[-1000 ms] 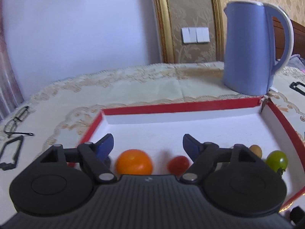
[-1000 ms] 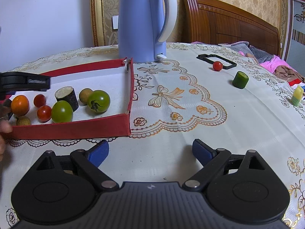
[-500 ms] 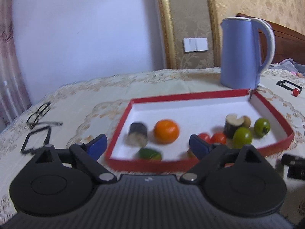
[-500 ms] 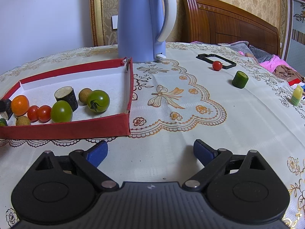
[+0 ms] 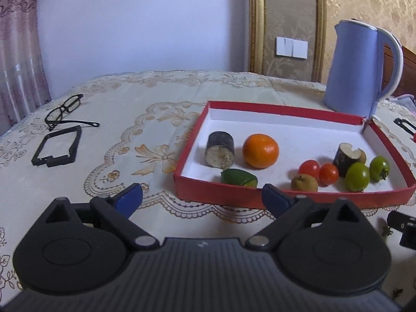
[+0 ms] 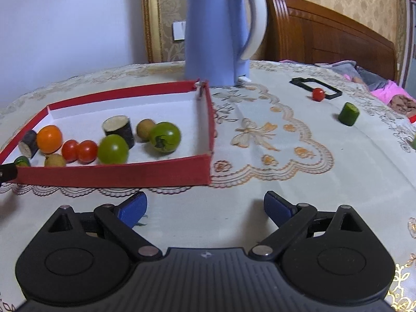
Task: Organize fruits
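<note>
A: Two hand-held grippers are seen, the left gripper point(image 5: 202, 199) and the right gripper point(image 6: 205, 208); on each the blue-tipped fingers are spread wide, with nothing held between them, above the cream embroidered tablecloth point(image 6: 273, 156).

B: Where is the fruit found?

A: Most is gathered in the shallow red-walled cardboard tray with a white floor point(image 5: 286, 106). A round orange mandarin point(image 5: 260, 150) is set beside a dark-skinned cut cylinder with a pale end point(image 5: 220, 149); that cylinder is laid on its side, its long axis running front to back and its cut face turned toward the left camera. A second dark cut cylinder point(image 6: 119, 129) is stood upright, pale face up. Two small red cherry tomatoes point(image 5: 318, 171) are touching, next to two green tomatoes point(image 5: 357, 176); the stalk end of one is turned toward the right camera.

B: And outside the tray?

A: A red cherry tomato point(image 6: 318, 94) and a short green cut cylinder point(image 6: 349, 114), tilted, are left well apart from the tray.
</note>
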A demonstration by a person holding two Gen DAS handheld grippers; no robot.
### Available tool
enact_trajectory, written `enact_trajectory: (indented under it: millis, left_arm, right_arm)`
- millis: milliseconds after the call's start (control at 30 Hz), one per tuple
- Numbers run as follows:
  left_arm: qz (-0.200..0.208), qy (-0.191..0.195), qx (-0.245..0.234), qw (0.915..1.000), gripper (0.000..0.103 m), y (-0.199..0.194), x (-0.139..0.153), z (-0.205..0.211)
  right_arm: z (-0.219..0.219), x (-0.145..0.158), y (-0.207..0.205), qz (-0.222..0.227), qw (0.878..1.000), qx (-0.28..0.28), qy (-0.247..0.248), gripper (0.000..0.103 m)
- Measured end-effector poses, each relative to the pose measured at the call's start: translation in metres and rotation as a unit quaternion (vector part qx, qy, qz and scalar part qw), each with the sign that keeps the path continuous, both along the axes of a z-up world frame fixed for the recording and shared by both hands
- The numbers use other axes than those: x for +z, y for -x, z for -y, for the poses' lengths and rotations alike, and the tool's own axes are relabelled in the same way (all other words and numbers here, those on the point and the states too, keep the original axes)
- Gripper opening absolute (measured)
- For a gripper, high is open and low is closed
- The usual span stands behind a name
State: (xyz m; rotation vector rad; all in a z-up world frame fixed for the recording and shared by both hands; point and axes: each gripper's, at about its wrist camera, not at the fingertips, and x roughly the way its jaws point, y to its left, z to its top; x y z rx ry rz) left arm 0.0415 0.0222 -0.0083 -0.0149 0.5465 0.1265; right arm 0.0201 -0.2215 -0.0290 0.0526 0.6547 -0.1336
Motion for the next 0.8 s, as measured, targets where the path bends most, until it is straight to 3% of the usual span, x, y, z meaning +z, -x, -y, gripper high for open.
enact_trajectory:
  millis: [467, 800]
  left_arm:
    - [-0.009, -0.005, -0.008, 0.9999, 0.098, 0.003, -0.006, 0.000]
    - [-0.046, 0.002, -0.008, 0.9989, 0.099, -0.008, -0.016, -0.001]
  right_arm:
    - [-0.030, 0.000, -0.006, -0.001, 0.999, 0.033, 0.022, 0.097]
    - [-0.034, -0.001, -0.008, -0.003, 0.999, 0.033, 0.018, 0.097]
